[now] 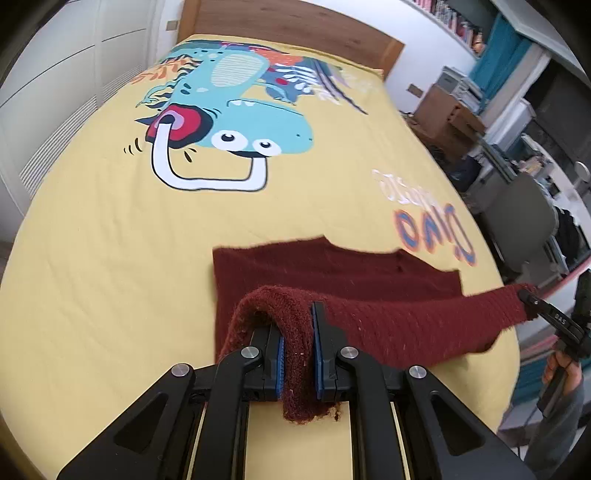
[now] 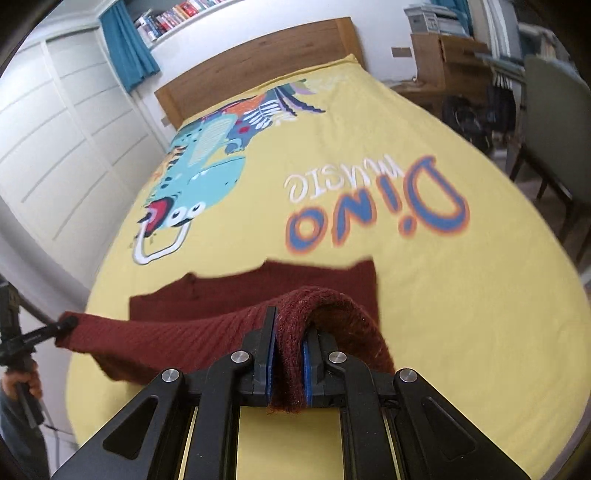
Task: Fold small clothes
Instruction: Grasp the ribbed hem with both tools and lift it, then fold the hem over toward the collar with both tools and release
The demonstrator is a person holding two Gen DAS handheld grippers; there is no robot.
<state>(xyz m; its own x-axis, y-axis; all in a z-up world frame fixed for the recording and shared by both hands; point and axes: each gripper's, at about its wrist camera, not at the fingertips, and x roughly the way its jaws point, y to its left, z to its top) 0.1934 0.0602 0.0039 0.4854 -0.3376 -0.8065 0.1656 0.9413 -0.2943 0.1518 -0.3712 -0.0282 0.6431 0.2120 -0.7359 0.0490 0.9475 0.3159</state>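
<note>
A dark red knitted garment [image 1: 332, 269] lies on the yellow bedspread [image 1: 110, 240], its near edge lifted. My left gripper [image 1: 298, 325] is shut on the garment's near left corner. My right gripper [image 2: 290, 332] is shut on the near right corner of the garment [image 2: 258, 288]. The lifted edge hangs stretched between the two grippers above the bed. The right gripper also shows at the right edge of the left wrist view [image 1: 535, 301], and the left gripper at the left edge of the right wrist view [image 2: 62, 326]. The far part of the garment rests flat.
The bedspread has a dinosaur print [image 1: 229, 110] and "Dino Music" lettering [image 2: 373, 206]. A wooden headboard [image 1: 295, 29] stands at the far end. White wardrobe doors [image 2: 55, 147] are on the left. A cardboard box [image 1: 443, 107], shelves and a grey chair [image 2: 554, 122] stand to the right.
</note>
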